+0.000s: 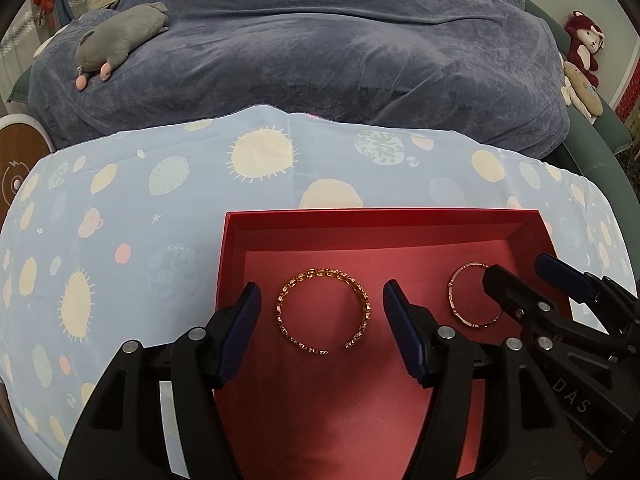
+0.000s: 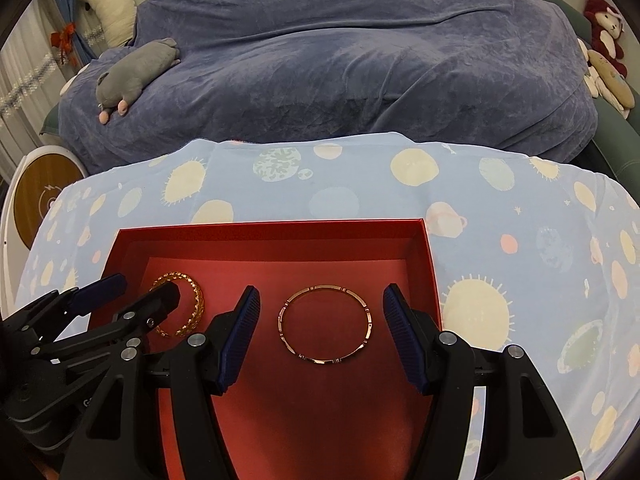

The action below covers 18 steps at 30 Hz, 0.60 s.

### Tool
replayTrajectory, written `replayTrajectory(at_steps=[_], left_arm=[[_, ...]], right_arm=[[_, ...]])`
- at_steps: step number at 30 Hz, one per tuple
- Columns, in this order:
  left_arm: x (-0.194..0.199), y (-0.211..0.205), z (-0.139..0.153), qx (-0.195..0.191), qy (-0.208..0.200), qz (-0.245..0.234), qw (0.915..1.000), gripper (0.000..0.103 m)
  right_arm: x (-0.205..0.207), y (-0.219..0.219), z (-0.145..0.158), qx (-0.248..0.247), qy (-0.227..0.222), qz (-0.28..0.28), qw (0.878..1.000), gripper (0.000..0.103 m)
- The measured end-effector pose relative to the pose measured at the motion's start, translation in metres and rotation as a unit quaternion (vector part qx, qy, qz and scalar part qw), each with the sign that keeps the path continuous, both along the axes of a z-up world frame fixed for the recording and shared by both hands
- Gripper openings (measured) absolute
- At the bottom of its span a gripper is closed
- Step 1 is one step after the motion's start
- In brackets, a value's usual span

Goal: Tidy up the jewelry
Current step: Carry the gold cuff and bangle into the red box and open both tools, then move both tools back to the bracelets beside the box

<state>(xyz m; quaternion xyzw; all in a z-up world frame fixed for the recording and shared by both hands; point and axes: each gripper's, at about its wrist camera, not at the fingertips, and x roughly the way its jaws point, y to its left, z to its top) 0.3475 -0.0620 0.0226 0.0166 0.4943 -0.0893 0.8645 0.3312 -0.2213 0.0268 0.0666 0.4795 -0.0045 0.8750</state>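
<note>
Left wrist view: both bracelets, gold cuff and thin bangle, lie inside the red box; both grippers spread, empty, so sorting looks nearly done.

In the left wrist view the right gripper covered the right side of the thin bangle near the box's right wall. The box's near edge was cut off by the pic's bottom edge, under the left gripper body. In the right wrist view the left gripper hid approx. half of the open cuff by the box's left wall; cuff detail too blurred to read. Box's near edge again lost at bottom. Print on the wooden disc at left edge too small to tell.
</note>
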Motion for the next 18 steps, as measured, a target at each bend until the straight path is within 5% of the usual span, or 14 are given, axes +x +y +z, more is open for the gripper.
replayTrajectory(at_steps=[8, 18], left_arm=[[-0.017, 0.0, 0.019, 0.001, -0.013, -0.007, 0.9999, 0.06], [-0.083, 0.005, 0.056, 0.006, -0.043, -0.019, 0.9989, 0.06]], right_arm=[[-0.022, 0.0, 0.019, 0.006, -0.011, -0.004, 1.0, 0.062], [-0.093, 0.01, 0.054, 0.001, -0.04, -0.006, 0.999, 0.062]])
